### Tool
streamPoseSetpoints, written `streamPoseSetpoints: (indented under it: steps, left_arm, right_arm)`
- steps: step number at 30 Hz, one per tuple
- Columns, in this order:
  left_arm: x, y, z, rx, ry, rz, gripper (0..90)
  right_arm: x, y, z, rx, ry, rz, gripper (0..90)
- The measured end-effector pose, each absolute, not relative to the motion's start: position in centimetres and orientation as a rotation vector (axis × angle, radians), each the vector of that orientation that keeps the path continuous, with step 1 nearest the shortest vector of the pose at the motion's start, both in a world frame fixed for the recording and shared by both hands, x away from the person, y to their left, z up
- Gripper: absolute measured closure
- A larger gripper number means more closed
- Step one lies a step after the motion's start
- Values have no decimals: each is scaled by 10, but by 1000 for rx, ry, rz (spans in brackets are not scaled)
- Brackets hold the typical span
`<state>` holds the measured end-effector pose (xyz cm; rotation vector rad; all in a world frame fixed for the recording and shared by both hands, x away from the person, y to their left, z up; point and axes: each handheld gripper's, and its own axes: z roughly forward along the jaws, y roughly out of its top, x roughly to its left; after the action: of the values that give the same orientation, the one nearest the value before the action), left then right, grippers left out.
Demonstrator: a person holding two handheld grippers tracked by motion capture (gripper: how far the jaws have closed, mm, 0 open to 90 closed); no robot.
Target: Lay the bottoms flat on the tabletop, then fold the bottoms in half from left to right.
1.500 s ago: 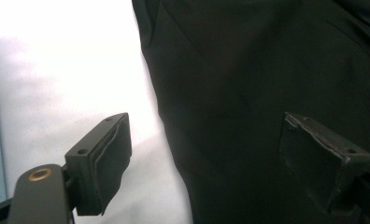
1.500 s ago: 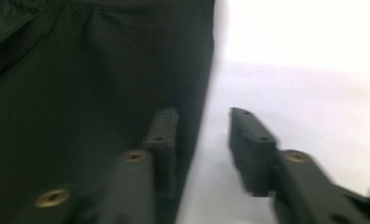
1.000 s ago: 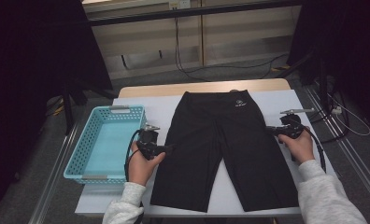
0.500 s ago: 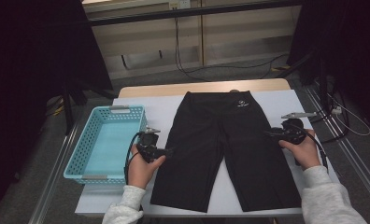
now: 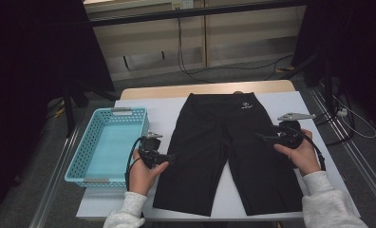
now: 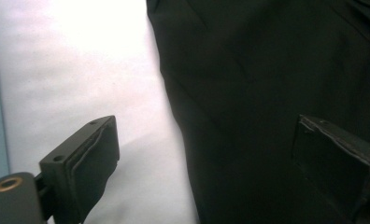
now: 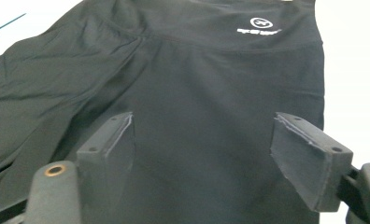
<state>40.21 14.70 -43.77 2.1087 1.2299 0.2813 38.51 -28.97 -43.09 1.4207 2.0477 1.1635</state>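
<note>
A pair of black shorts (image 5: 224, 152) lies flat on the white table (image 5: 162, 114), waistband at the far side with a small white logo (image 5: 245, 106). My left gripper (image 5: 169, 156) hovers open at the outer edge of the shorts' left leg (image 6: 267, 93); one jaw is over the table, the other over the fabric. My right gripper (image 5: 262, 137) stands open over the right leg near its outer edge. The right gripper view looks across the shorts (image 7: 197, 93) toward the logo (image 7: 259, 24), nothing between the jaws.
A light blue plastic basket (image 5: 108, 145) stands on the table's left side, close to my left hand. The table's front edge runs just below the shorts' hems. Cables and dark stands lie on the floor beyond the table.
Both grippers have shifted slightly inward toward the shorts' legs. The shorts have not moved.
</note>
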Motion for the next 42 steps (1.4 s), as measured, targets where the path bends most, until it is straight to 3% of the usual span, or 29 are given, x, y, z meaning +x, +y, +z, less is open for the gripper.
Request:
streamPoseSetpoints:
  steps: [42]
  left_arm:
    - [403, 147, -447, 2138, 1217, 362, 127]
  right_arm:
    - [380, -277, -430, 1362, 2087, 1198, 186]
